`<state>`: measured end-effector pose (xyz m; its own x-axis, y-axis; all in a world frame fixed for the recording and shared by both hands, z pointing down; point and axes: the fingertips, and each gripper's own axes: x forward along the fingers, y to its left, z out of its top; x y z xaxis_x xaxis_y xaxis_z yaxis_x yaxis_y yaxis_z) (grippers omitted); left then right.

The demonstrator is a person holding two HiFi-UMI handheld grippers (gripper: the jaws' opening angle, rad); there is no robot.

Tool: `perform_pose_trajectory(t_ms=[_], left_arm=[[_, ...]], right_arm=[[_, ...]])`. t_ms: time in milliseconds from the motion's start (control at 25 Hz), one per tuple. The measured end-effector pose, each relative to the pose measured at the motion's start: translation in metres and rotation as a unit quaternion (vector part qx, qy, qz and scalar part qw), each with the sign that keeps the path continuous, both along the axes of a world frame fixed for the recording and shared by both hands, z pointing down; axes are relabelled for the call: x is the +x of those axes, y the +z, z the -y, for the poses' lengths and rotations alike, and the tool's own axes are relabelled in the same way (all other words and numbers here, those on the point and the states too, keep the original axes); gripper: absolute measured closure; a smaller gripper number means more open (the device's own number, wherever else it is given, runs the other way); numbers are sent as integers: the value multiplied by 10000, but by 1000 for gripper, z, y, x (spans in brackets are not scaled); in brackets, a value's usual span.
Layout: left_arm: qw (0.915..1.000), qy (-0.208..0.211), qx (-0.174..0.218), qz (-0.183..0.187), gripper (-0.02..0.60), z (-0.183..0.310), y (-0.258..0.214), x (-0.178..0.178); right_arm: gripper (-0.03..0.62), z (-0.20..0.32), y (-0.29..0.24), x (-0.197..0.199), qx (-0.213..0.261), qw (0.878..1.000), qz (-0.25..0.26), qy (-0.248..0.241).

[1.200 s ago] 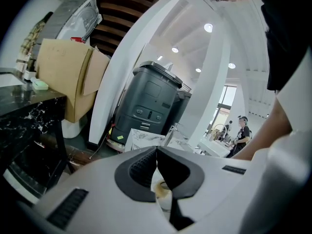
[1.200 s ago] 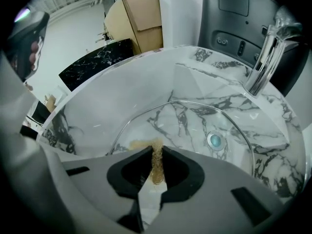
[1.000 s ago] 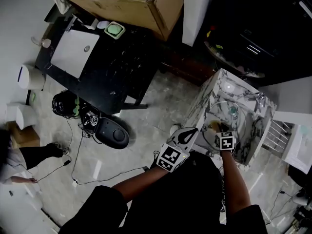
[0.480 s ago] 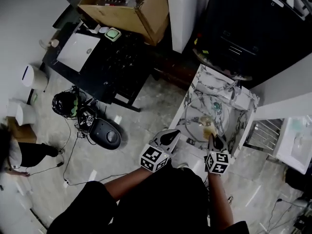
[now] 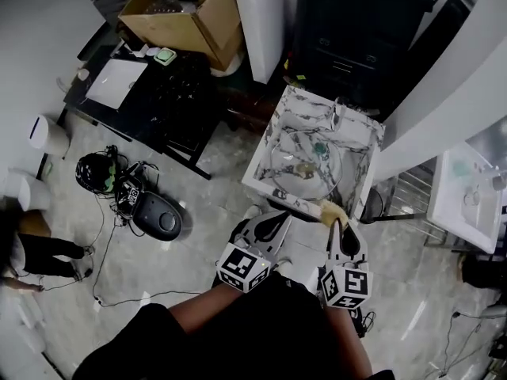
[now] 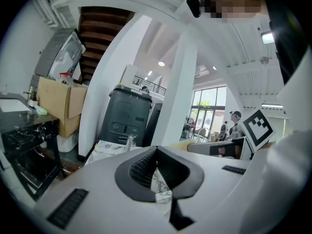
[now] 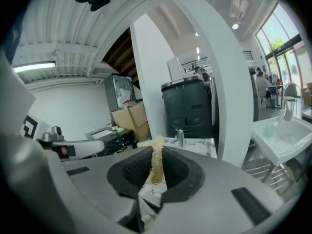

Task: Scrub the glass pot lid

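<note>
Standing far of the person, a small marbled worktop (image 5: pixel 279 125) is recorded, with open floor round its near and left sides. The glass pot lid (image 5: pixel 295 155) is seen lying flat on it, covering much of the top, its near rim close to the worktop's near edge.

Left gripper (image 5: pixel 277 220): held at the near left corner of the worktop, apart from the lid. Its jaws are seen pressed together with nothing between them.

Right gripper (image 5: pixel 336 222): held at the near right edge. Its jaws are clamped on a pale yellow scrub pad (image 5: pixel 331 210), pinched edge-on so that the pad stands out beyond the tips (image 7: pixel 156 157). No contact between pad and glass is seen.

Risks judged from this state:
- The lid is not steadied by anything. If the pad is pushed across it, the lid may be slid over the smooth marble and off an edge onto the floor.
- Only a thin strip of pad is gripped. Under sideways load it may be pulled out or folded, so that bare jaw is brought against the glass.
</note>
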<state>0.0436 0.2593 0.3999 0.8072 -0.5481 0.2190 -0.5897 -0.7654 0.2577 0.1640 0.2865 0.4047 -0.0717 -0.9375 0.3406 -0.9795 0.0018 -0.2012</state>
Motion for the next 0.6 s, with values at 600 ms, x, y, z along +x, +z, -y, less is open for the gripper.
perform_pose_trajectory(t_ms=[600], left_arm=[[9980,27,610,-142,565,-73,-52,10]], right_arm=[[530,-87,-58,-15,538,9943,-913,68]])
